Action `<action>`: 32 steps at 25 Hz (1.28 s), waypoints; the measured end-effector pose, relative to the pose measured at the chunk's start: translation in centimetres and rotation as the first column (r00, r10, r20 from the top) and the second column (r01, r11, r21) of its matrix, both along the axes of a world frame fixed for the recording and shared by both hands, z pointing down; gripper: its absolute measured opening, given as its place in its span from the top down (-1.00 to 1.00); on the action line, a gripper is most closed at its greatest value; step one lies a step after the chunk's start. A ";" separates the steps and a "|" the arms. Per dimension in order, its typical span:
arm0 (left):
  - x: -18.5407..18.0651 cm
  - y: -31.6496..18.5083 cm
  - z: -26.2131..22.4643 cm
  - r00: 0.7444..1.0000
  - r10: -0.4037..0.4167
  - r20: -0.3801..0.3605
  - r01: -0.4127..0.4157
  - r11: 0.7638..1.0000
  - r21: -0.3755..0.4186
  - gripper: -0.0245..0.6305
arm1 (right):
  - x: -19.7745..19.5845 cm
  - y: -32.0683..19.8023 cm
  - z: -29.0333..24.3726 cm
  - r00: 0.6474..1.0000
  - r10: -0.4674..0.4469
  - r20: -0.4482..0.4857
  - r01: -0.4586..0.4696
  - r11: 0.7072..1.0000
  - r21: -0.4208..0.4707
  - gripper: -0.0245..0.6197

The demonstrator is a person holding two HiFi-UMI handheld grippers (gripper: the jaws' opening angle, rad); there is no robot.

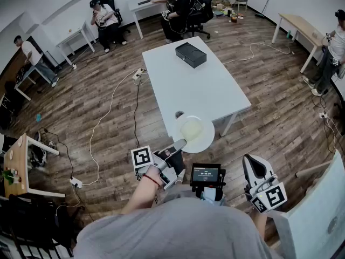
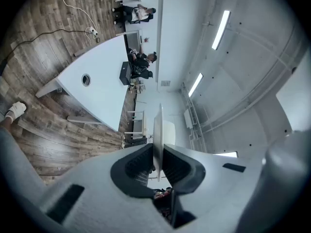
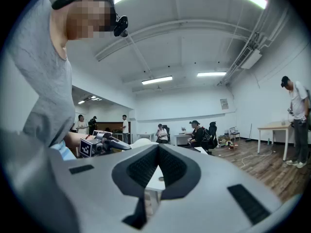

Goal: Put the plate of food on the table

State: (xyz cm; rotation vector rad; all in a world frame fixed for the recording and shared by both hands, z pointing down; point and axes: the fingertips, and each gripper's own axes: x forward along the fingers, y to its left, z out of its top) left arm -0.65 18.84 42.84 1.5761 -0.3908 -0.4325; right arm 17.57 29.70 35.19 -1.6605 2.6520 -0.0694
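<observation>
A white plate (image 1: pixel 195 134) with pale yellowish food on it lies level over the near end of the white table (image 1: pixel 188 85), and part of it hangs past the edge. My left gripper (image 1: pixel 180 143) is shut on the plate's near-left rim. In the left gripper view the plate (image 2: pixel 158 125) shows edge-on, pinched between the dark pads of the left gripper (image 2: pixel 158 152). My right gripper (image 1: pixel 249 162) hangs to the right of the table and below it, away from the plate. In the right gripper view its tips (image 3: pixel 158 148) meet with nothing between them.
A black box (image 1: pixel 190 54) sits at the table's far end and a round cable hole (image 1: pixel 179 114) lies just beyond the plate. White cables (image 1: pixel 108 117) cross the wood floor at left. Another white table corner (image 1: pixel 318 215) stands at lower right. Several people sit at desks along the far wall.
</observation>
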 end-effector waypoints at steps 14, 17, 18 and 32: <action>-0.7 -0.5 0.3 1.000 -0.008 -0.001 0.008 1.000 -0.004 0.79 | -0.8 -0.3 0.0 0.999 -0.040 0.035 0.040 0.999 0.016 0.83; -1.1 -1.0 0.4 1.000 -0.012 -0.003 0.012 1.000 -0.005 0.79 | -1.4 -1.0 -0.2 0.998 -0.049 0.032 0.048 0.998 0.031 0.82; -1.3 -1.1 0.4 1.000 -0.013 -0.004 0.013 1.000 -0.006 0.79 | -1.7 -1.2 -0.2 0.998 -0.054 0.030 0.053 0.998 0.031 0.82; -3.2 -3.1 0.7 0.999 -0.033 -0.009 0.033 0.999 -0.021 0.79 | -3.9 -4.1 -0.1 0.996 -0.085 0.019 0.085 0.996 0.021 0.82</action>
